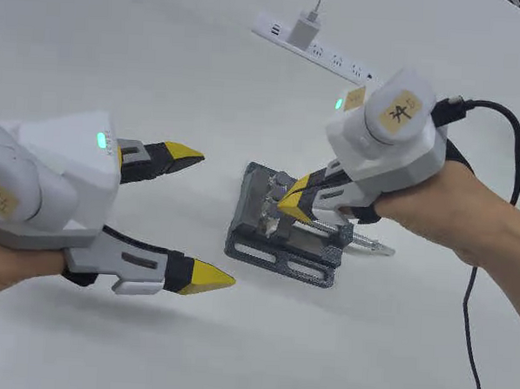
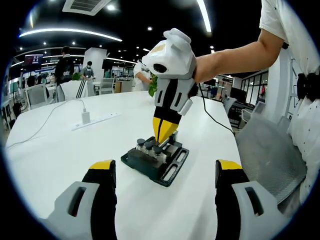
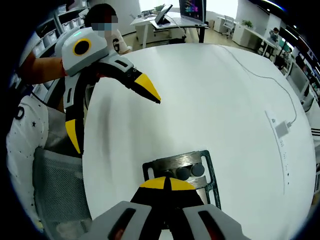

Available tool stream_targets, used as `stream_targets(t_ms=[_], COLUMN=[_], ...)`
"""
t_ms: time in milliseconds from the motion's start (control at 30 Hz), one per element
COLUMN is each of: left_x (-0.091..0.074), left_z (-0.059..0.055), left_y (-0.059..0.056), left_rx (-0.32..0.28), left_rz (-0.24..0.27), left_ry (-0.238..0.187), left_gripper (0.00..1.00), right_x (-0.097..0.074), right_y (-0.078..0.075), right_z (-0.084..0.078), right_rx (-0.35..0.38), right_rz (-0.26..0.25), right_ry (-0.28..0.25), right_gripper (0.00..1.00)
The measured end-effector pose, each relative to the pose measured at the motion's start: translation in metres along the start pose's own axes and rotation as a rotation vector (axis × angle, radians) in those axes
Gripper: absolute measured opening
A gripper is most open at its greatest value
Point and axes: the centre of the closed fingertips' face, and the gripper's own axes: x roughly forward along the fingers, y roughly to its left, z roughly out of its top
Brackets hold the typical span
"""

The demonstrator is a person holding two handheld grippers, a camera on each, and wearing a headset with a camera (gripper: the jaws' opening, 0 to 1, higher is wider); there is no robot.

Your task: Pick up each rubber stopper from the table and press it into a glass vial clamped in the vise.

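A dark metal vise (image 1: 279,252) (image 2: 167,167) (image 3: 150,167) sits mid-table and clamps a short row of glass vials (image 2: 149,149) capped with dark rubber stoppers (image 3: 183,173). My right gripper (image 1: 292,207) (image 2: 164,134) (image 3: 167,184) points down onto the row. Its yellow tips are shut together and rest at the top of a vial; I see nothing between them. My left gripper (image 1: 208,218) (image 2: 165,167) (image 3: 112,117) hovers left of the vise, wide open and holding nothing.
A white power strip (image 1: 316,45) (image 2: 95,120) (image 3: 280,131) with a plugged-in charger lies at the far side of the white table (image 1: 118,65). A black cable (image 1: 478,284) trails from the right gripper along the table's right side. A mesh chair (image 2: 270,150) stands beside the table.
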Motion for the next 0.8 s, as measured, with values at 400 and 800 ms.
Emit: stream_targets(t_ms=[400,800], left_x=[-0.004,-0.009], left_z=[-0.004,-0.005], left_y=[-0.001,0.002], left_rx=[0.026,0.018], left_rz=[-0.007,-0.001], left_ry=[0.052,0.078], left_gripper=[0.83,0.93], right_x=[-0.028,-0.046], right_y=[0.006,0.014], right_z=[-0.022,-0.055], right_rx=[0.127,0.232], right_rz=[-0.035,-0.079], right_ry=[-0.154,-0.315], right_gripper=[0.07,0.32])
